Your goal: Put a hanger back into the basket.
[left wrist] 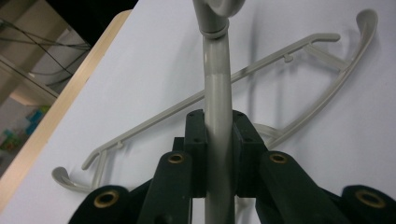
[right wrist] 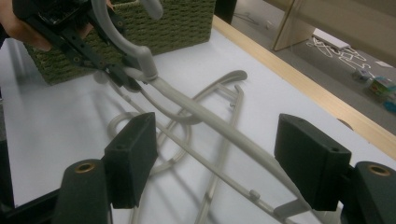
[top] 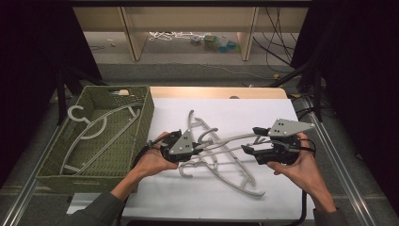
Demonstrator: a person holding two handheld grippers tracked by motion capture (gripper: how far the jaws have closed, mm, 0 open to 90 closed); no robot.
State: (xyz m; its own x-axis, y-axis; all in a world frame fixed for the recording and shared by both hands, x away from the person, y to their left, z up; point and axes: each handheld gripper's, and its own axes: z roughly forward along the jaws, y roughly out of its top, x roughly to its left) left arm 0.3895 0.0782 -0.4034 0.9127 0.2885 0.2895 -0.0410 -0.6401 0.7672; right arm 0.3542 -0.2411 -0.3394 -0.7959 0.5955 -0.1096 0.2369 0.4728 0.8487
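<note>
Basket: one green woven basket (top: 141,123) is sitting at the left edge of the tabletop (top: 263,110), its near corner also showing in the right gripper view (right wrist: 187,23).
Hangers in basket: one grey hanger (top: 91,129) is lying flat inside it.
Left tongs: the left tongs (top: 200,149) are clamping the shoulder bar of a lifted hanger (top: 235,140) just below its hook; in the left gripper view the jaws are pressing together on the grey bar (left wrist: 217,116) from both sides.
Hangers on tabletop: a tangle of grey hangers is lying on the white sheet between the two hands; at least two loose hangers (top: 221,162) are crossing under the lifted one, and the exact count is hard to tell where they overlap. One of them is lying flat beyond the left jaws (left wrist: 299,60).
Right tongs: the right tongs (top: 249,141) are standing wide apart around the far arm of the lifted hanger (right wrist: 233,135), the arm passing between the jaws without touching either.
Hands: two, one gripping each tool.
</note>
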